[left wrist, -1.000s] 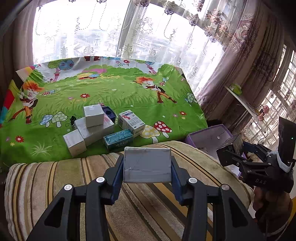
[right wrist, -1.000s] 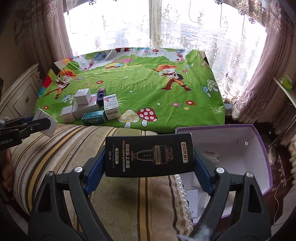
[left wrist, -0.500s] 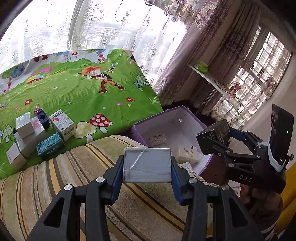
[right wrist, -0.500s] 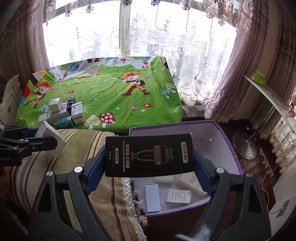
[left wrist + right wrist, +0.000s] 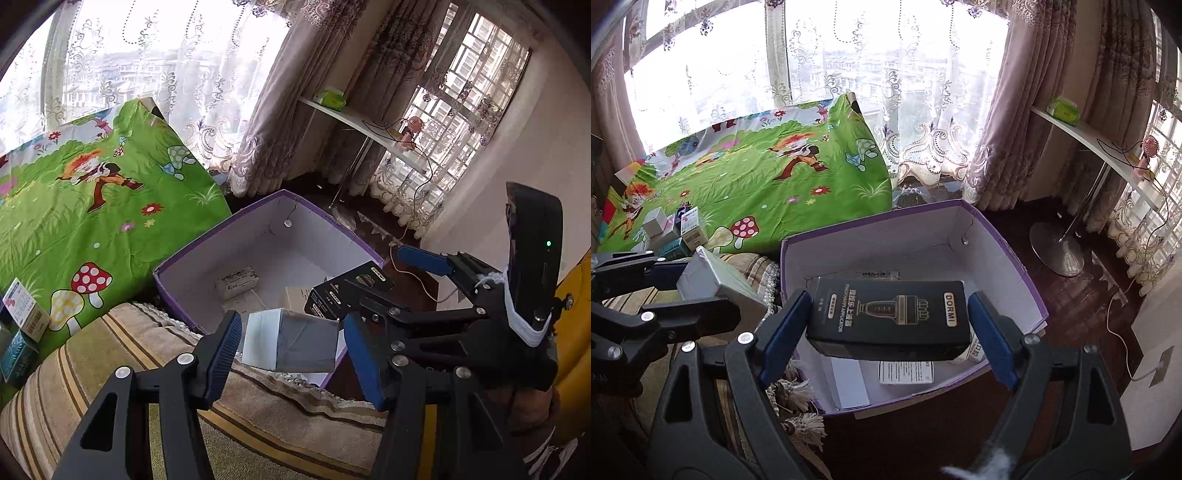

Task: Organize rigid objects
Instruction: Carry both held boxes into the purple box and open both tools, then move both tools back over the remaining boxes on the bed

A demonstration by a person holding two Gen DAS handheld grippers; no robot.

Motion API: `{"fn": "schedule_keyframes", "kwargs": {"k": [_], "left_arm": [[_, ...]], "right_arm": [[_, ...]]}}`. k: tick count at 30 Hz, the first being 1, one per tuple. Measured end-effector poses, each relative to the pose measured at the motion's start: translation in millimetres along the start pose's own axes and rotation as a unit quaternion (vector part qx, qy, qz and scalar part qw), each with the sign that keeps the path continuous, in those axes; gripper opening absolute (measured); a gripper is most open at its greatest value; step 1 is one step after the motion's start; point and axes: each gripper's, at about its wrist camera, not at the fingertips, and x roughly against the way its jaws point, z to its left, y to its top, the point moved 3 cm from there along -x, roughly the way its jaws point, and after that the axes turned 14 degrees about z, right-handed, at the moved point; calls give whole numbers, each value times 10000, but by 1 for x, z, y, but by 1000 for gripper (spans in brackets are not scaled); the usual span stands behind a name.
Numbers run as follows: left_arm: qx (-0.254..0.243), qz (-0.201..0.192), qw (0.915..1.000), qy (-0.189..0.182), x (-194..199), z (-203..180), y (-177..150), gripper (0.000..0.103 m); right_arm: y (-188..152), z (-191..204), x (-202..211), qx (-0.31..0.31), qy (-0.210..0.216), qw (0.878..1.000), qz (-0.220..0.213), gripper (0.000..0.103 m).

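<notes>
Boxes have just been let go over the purple bin (image 5: pixel 1008 254), lower centre of both views. Left gripper (image 5: pixel 291 345): jaws have just opened, grey box (image 5: pixel 291 345) loose between them, clear of both pads. Right gripper (image 5: pixel 886 325): jaws also just widened, black box (image 5: pixel 888 317) tilting free. Both should drop in. Black box reads "DORMI"; smaller print is illegible.
</notes>
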Motion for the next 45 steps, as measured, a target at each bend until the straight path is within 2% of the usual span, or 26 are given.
{"fn": "schedule_keyframes", "kwargs": {"k": [1, 3, 6, 12, 16, 18, 20, 22, 24, 25, 32, 37, 40, 45], "left_arm": [[47, -9, 10000, 13, 0, 2, -1, 70], [227, -54, 9997, -79, 5, 9, -2, 80], [403, -183, 9990, 9, 15, 16, -4, 83], [391, -182, 9967, 687, 28, 22, -11, 83], [345, -466, 9911, 1197, 48, 27, -16, 83], [307, -825, 9839, 1558, 68, 30, -19, 83], [284, -1221, 9711, 2029, 89, 35, -20, 85], [181, -1604, 9567, 2422, 110, 42, -22, 90], [143, -1820, 9421, 2813, 124, 52, -27, 103], [153, -1871, 9383, 2906, 129, 60, -30, 103], [669, -1662, 9462, 2694, 151, 135, -53, 103], [1442, -1253, 9336, 3031, 157, 189, -67, 103], [1990, -981, 9282, 2986, 156, 221, -76, 103], [2562, -659, 9285, 2607, 148, 258, -86, 103]], "right_arm": [[-1, -2, -1, -44, -17, 10000, 3, 98], [-2, -4, -3, -102, -7, 9999, 34, 100], [-2, -1, -5, -68, 71, 9999, 89, 100], [0, 19, -2, 183, 197, 9996, 29, 100], [0, 34, 1, 370, 313, 9988, 13, 100], [0, 39, 2, 438, 316, 9985, -5, 100], [2, 44, 4, 476, 331, 9983, -28, 100], [5, 50, 7, 518, 389, 9979, -59, 100], [8, 58, 10, 611, 420, 9972, -93, 100], [10, 64, 11, 679, 423, 9967, -111, 100], [26, 102, 6, 1105, 538, 9923, -137, 100], [43, 131, -4, 1346, 660, 9887, -86, 100], [55, 148, -8, 1486, 721, 9863, -57, 100], [79, 177, -19, 1716, 766, 9822, 10, 100]]}}
